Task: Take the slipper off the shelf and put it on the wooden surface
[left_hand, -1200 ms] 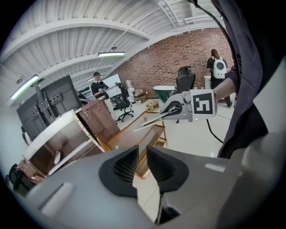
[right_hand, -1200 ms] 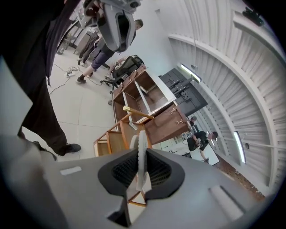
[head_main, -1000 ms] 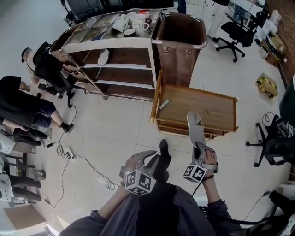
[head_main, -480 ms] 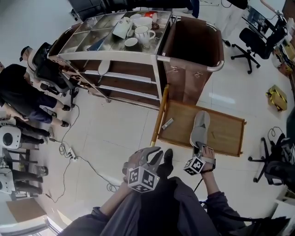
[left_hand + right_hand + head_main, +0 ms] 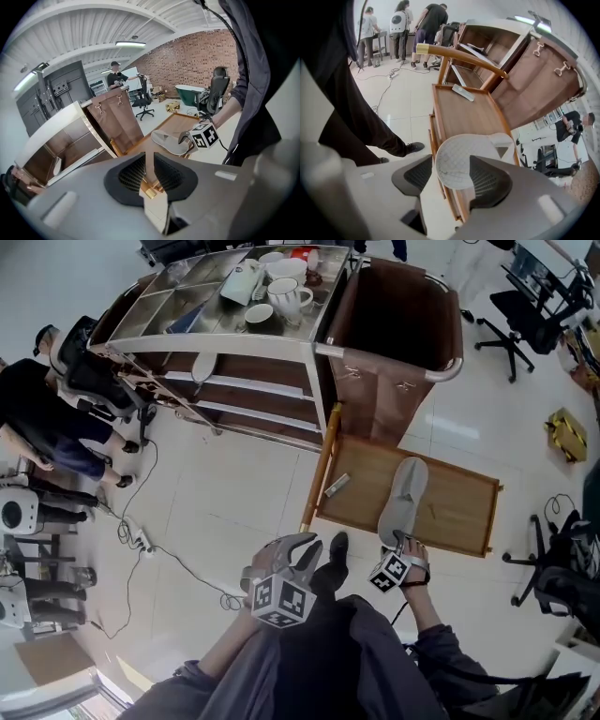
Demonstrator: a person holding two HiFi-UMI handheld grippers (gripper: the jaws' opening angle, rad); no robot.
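Slipper, grey, soft, open-backed: it lies lengthwise over the low wooden tray table at centre right of the head view. Its toe points to the top of the frame and its heel projects past the near edge of the wood.

Far left of the head view:
- Persons in dark clothing stand or sit on the pale tiled floor.
- A white power strip with its cable lies below them.

Upper centre:
- The metal-framed cart with wooden shelves carries white mugs and bowls on its top tray.
- A pale oval object sits on an upper shelf; what it is cannot be told.

Lower centre:
- The left gripper hangs over the floor, well apart from the tray table.
- In the left gripper view its jaws are drawn nearly together, with a thin slit between them and nothing in it.
- The slipper shows beyond them.

Right of the cart:
- A tall brown bin with a metal rim stands touching the cart.
- A small grey bar-shaped object lies on the left part of the tray table, apart from the slipper.

Lower right of centre:
- The right gripper is at the slipper's heel.
- In the right gripper view the jaws are opening with the round patterned heel between them.
- The left pad stands clear of the heel.

Upper right: a black office chair.
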